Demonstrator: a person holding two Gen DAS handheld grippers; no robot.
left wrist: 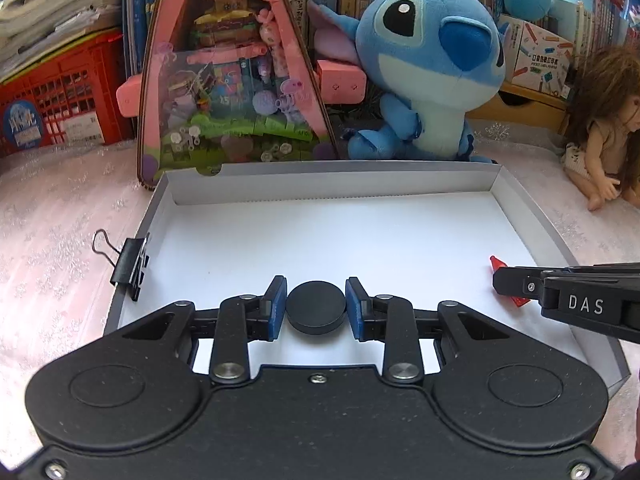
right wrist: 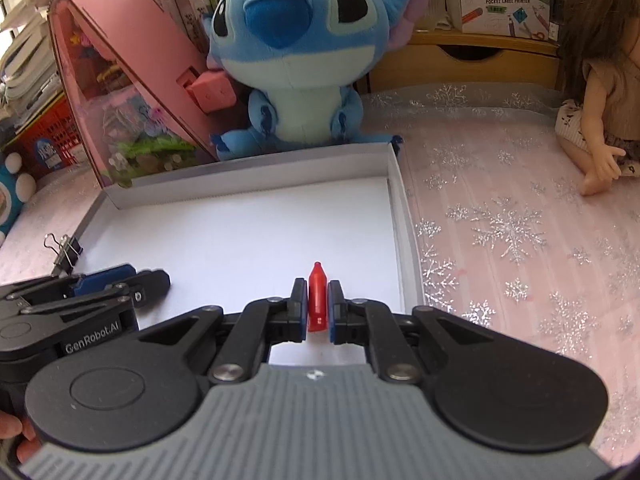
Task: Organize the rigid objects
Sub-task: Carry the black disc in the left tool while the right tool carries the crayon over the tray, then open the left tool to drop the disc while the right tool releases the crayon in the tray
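A shallow white box lid (left wrist: 360,188) lies on the pink cloth in front of me. My left gripper (left wrist: 316,306) is shut on a flat black round disc (left wrist: 316,304), held just over the lid's near floor. My right gripper (right wrist: 318,306) is shut on a small red pointed piece (right wrist: 318,300), also over the lid (right wrist: 248,188), near its right side. In the left wrist view the right gripper (left wrist: 498,276) comes in from the right edge with the red piece (left wrist: 496,262) showing at its tip. The left gripper's fingers (right wrist: 104,278) lie at the left of the right wrist view.
A black binder clip (left wrist: 130,266) (right wrist: 66,252) is clamped on the lid's left wall. Behind the lid stand a pink toy box (left wrist: 224,80), a blue plush toy (left wrist: 432,64) (right wrist: 300,52) and shelves of books. A doll (left wrist: 600,128) (right wrist: 596,80) sits at the right, a red crate (left wrist: 60,92) at the left.
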